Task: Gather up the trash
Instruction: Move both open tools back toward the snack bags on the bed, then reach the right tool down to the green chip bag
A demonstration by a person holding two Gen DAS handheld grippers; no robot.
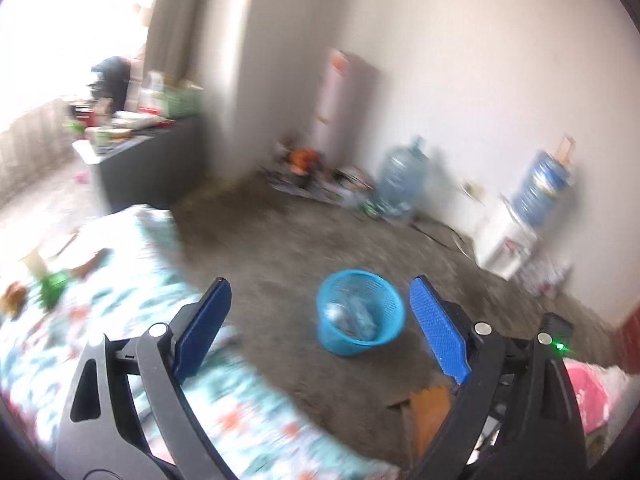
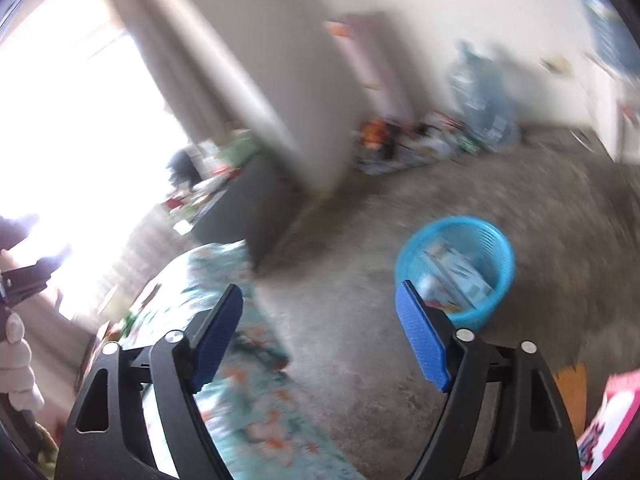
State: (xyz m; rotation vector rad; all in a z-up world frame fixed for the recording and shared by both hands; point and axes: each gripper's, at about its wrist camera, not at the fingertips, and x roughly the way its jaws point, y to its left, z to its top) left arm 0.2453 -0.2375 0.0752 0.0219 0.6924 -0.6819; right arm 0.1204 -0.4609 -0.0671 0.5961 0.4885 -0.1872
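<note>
A blue mesh trash basket (image 1: 360, 312) stands on the grey floor and holds crumpled wrappers and packaging. My left gripper (image 1: 320, 284) is open above the floor, nothing between its blue pads, with the basket seen between its fingers. In the right wrist view the same basket (image 2: 456, 264) sits just beyond the right finger. My right gripper (image 2: 320, 292) is open and empty, held over the edge of a floral bedspread (image 2: 224, 360). Small items lie on the bed at the left, among them a green one (image 1: 54, 284). Both views are blurred.
A dark cabinet (image 1: 148, 160) piled with boxes stands by the bright window. Along the far wall are a pink fridge (image 1: 344, 108), a floor clutter pile (image 1: 316, 176), a water jug (image 1: 400, 176) and a white dispenser (image 1: 508, 240). A gloved hand (image 2: 18, 364) shows at the left.
</note>
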